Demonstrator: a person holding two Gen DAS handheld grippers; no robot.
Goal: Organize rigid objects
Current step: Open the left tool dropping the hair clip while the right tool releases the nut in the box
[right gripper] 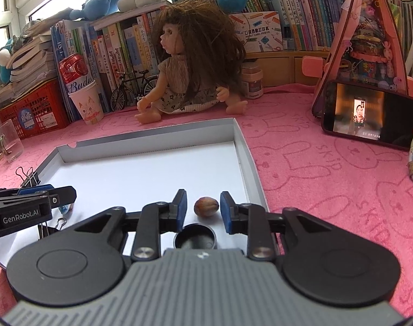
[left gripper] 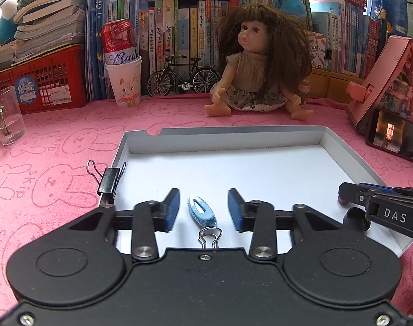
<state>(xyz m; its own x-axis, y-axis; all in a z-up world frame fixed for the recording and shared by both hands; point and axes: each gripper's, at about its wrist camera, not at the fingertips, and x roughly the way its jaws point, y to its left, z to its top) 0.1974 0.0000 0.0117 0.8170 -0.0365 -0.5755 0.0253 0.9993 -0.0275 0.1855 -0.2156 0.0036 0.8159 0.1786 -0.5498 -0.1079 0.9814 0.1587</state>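
On the pink surface (left gripper: 57, 141), at the far left of the work area, a black binder clip (left gripper: 108, 180) sits on the left rim of the shallow white tray (left gripper: 233, 168); whether it is clamped to that rim or merely resting against it cannot be determined. Inside the tray, near its front left, lies a light blue oval clip (left gripper: 201, 211), and touching its near end are the wire handles of a second binder clip (left gripper: 209, 237), whose body is hidden under the claw housing. The left claw (left gripper: 203, 209) is released, its blue pads spread on either side of the blue clip without touching it. Toward the right of the tray, a black round cap (right gripper: 194, 235) lies open side up, and just beyond it rests a brown nut (right gripper: 206, 206). The right claw (right gripper: 201, 207) is likewise released, its pads flanking the nut with clearance on both sides. Judged progress: four small items already lie within the tray, so the collection appears largely done; the rim-side binder clip is the likely remaining item. Both claws are held low and roughly level, pointing toward the back wall of the tray, side by side and near each other.
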